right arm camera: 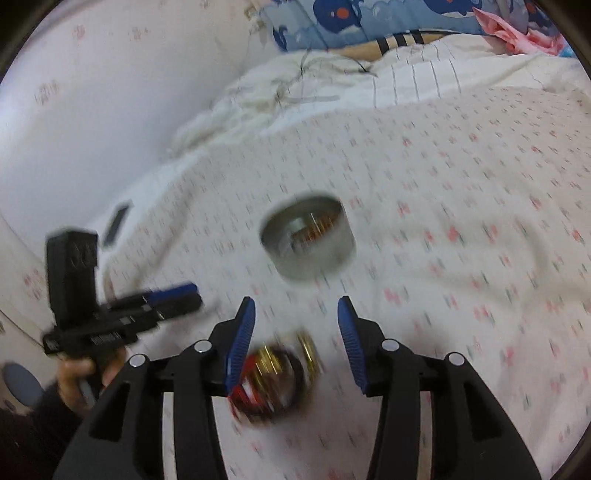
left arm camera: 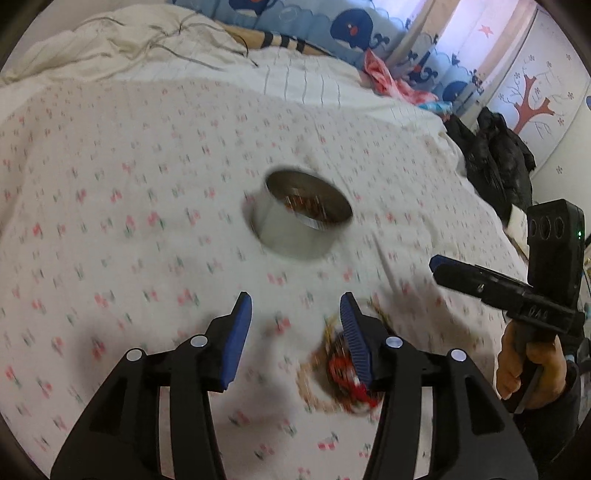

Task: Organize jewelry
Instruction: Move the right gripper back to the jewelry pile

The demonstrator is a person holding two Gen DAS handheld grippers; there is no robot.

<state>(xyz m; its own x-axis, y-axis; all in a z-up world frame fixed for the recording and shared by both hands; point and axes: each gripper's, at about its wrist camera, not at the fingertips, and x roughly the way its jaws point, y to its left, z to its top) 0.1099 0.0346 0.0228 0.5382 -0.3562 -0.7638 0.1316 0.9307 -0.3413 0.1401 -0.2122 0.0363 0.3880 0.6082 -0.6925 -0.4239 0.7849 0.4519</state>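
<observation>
A round metal tin (left arm camera: pixel 303 218) stands open on the floral bedsheet (left arm camera: pixel 110 221), with red and gold pieces blurred inside it. A pile of jewelry (left arm camera: pixel 340 369), red, gold and dark bangles, lies on the sheet nearer to me. My left gripper (left arm camera: pixel 295 299) is open above the sheet, and its right finger covers part of the pile. In the right wrist view the same pile (right arm camera: pixel 277 373) lies between the fingers of my open right gripper (right arm camera: pixel 295 301), close to its left finger, with the tin (right arm camera: pixel 308 236) beyond. Neither gripper's pads press on anything.
A crumpled white duvet (left arm camera: pixel 129 48) and a blue whale-print bumper (left arm camera: pixel 351 29) lie at the far side of the bed. Black clothing (left arm camera: pixel 498 158) is heaped beyond the bed's right edge. A small dark flat object (right arm camera: pixel 118 221) lies near the left edge by the wall.
</observation>
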